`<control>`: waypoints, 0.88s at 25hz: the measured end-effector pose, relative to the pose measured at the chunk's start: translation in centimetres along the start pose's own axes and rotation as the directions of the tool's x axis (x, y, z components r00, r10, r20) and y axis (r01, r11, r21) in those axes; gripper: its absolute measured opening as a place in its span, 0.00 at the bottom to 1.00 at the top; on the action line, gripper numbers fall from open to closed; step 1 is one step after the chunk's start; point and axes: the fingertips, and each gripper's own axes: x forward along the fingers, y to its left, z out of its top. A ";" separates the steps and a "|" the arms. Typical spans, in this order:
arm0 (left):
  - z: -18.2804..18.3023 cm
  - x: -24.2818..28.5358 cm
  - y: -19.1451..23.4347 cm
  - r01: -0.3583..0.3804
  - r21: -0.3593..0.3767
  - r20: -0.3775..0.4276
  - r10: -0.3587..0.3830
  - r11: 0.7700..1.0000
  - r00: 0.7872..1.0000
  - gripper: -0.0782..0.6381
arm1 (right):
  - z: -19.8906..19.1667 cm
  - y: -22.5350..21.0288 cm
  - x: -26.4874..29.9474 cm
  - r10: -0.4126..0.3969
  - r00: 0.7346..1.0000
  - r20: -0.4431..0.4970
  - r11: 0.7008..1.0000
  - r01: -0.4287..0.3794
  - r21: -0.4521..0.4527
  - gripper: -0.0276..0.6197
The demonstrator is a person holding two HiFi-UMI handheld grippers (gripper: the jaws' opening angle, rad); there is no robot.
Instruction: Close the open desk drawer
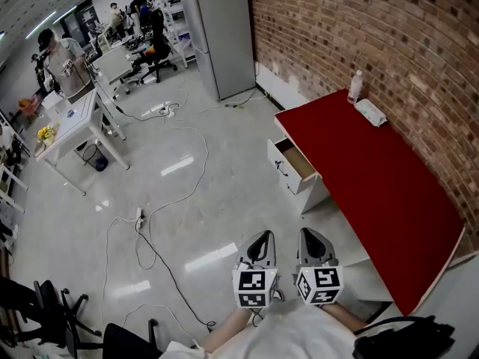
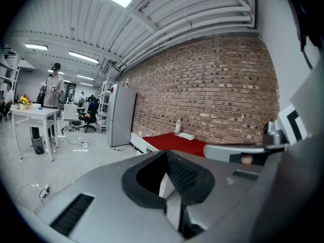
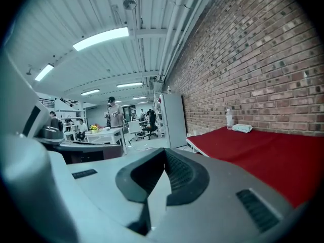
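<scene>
A desk with a red top (image 1: 374, 178) stands along the brick wall. Its white drawer (image 1: 293, 164) is pulled open toward the floor, with the wooden inside showing. Both grippers hang low in the head view, well short of the drawer. The left gripper (image 1: 263, 235) and the right gripper (image 1: 307, 232) sit side by side, both shut and holding nothing. In the left gripper view the jaws (image 2: 165, 153) meet, with the red desk (image 2: 174, 142) far ahead. The right gripper (image 3: 163, 151) is likewise shut, and the desk (image 3: 253, 146) lies to its right.
A clear bottle (image 1: 355, 86) and a folded white cloth (image 1: 370, 111) rest on the desk's far end. A grey cabinet (image 1: 224, 28) stands beyond it. Cables (image 1: 172, 200) trail over the floor. A white table (image 1: 75, 126), a person (image 1: 63, 62) and office chairs (image 1: 153, 51) are far left.
</scene>
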 end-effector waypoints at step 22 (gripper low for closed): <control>0.8 9.9 1.1 0.037 -0.014 -0.063 -0.038 0.999 0.997 0.12 | 0.9 -5.4 7.3 -0.022 0.999 -0.047 1.000 0.022 -0.008 0.04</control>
